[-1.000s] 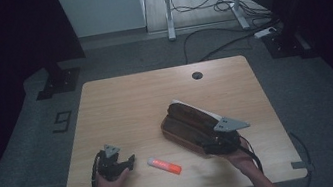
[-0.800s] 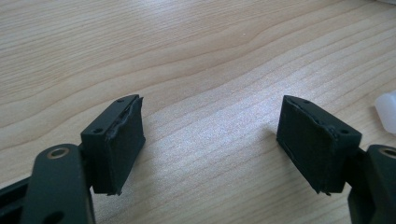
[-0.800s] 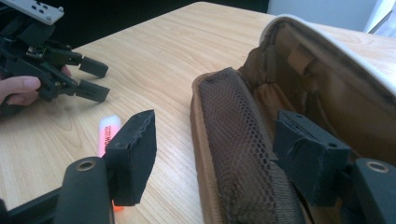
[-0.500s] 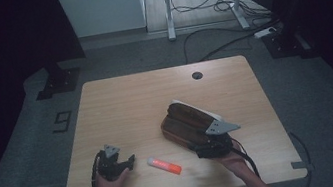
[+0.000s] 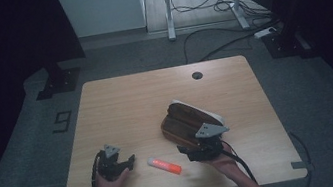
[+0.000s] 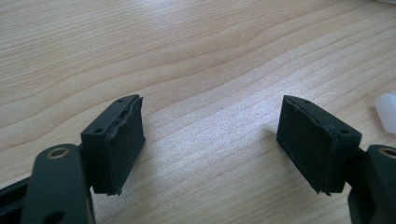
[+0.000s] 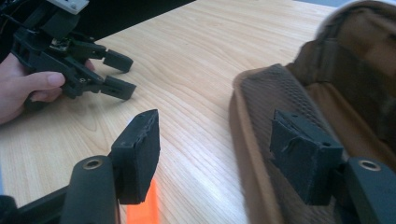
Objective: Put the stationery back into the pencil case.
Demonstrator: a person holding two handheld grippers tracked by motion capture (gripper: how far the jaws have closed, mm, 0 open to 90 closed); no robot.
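We bring our right gripper (image 5: 190, 151), jaws apart and empty, from the open brown pouch (image 5: 186, 120) toward the orange tube (image 5: 164, 165) lying between our hands. Next, straddle it and close. Our left gripper (image 5: 127, 160) rests open.

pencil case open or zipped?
Open. The brown pencil case lies spread on the table, its mesh inner lining showing in the right gripper view.

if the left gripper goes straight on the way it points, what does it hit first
Probably the tube: the left gripper aims across bare table toward its white end, jaws open, though depth is unclear.
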